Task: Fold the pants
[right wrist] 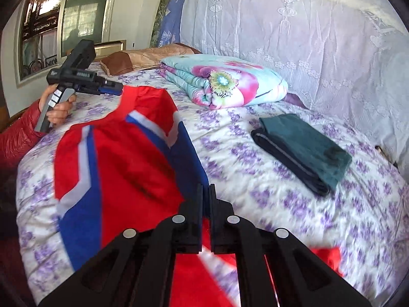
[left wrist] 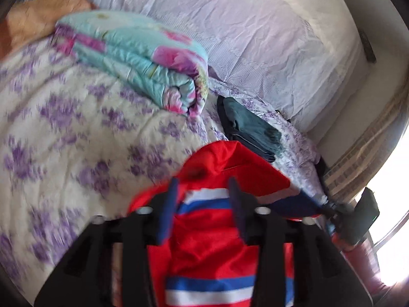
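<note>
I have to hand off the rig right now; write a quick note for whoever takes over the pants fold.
Left gripper: holds the far edge of the red, white and blue pants, lifted off the bed; whether its jaws are fully shut cannot be told.
Right gripper: shut on the pants' near edge.
Done: a stack of folded dark pants sits to the right, near the floral quilt.
Left: the fold is unfinished; probably bring the edges together, lay flat, then stack.
</note>
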The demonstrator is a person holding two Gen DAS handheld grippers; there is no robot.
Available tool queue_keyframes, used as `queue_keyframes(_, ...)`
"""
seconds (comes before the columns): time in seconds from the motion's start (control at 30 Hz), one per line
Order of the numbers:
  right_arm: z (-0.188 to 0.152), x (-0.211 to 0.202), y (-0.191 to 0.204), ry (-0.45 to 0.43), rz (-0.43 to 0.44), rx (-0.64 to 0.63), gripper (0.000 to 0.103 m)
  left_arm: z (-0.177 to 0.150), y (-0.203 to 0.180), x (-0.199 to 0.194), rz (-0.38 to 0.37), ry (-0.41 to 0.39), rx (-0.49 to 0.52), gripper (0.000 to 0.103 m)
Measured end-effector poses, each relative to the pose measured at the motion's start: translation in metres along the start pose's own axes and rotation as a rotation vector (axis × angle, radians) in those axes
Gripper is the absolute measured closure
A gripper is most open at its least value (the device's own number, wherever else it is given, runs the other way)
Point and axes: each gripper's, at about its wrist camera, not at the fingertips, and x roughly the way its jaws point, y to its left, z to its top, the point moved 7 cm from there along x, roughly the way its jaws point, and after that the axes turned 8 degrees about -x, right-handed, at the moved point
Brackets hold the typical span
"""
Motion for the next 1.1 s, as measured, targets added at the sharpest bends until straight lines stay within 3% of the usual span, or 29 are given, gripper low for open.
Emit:
queue_keyframes(0.07,-0.003,-0.008,0.007,-0.011,-0.005,0.007,0.099,-0.003,-0.004,-0.007,-0.046,-0.002,-0.035,0.057)
queue_keyframes(0.13,-0.005,-0.015,0.017,-0.024,-0.005,0.010,0.099,-0.008,-0.005,-0.013,0.006,-0.023,-0.031,0.056)
queue_keyframes(0.23,-0.010,-0.025,0.029,-0.035,-0.002,0.004,0.099,-0.018,-0.006,-0.010,-0.041,0.017,-0.111,0.037)
queue_keyframes(0.37,-0.018,-0.034,0.041,-0.039,-0.002,0.003,0.099,-0.024,-0.012,0.011,-0.055,0.068,-0.243,0.035)
queue_keyframes(0.47,-0.022,-0.041,0.049,-0.047,0.002,0.003,0.099,-0.020,-0.017,0.021,-0.017,0.062,-0.308,0.029)
queue_keyframes(0.57,-0.030,-0.047,0.059,-0.050,0.002,-0.001,0.099,-0.009,-0.016,0.031,0.033,0.035,-0.371,0.029)
queue_keyframes(0.67,-0.039,-0.052,0.065,-0.056,0.006,0.012,0.099,-0.006,-0.008,0.043,0.074,0.057,-0.456,0.029)
queue_keyframes(0.73,-0.044,-0.057,0.066,-0.064,0.009,0.025,0.099,-0.010,-0.002,0.050,0.044,0.094,-0.536,0.030)
queue_keyframes(0.77,-0.047,-0.061,0.066,-0.069,0.007,0.036,0.099,-0.013,0.003,0.052,0.016,0.106,-0.586,0.036)
queue_keyframes(0.87,-0.057,-0.066,0.065,-0.065,0.005,0.065,0.099,-0.017,0.009,0.052,0.009,0.105,-0.592,0.052)
queue_keyframes(1.03,-0.055,-0.064,0.057,-0.068,0.000,0.071,0.097,-0.014,0.012,0.045,0.015,0.078,-0.604,0.052)
queue_keyframes(1.07,-0.050,-0.062,0.058,-0.072,0.009,0.059,0.094,-0.011,0.010,0.044,0.015,0.067,-0.601,0.048)
queue_keyframes(1.1,-0.045,-0.059,0.061,-0.069,0.016,0.035,0.076,-0.007,0.008,0.043,0.020,0.057,-0.599,0.044)
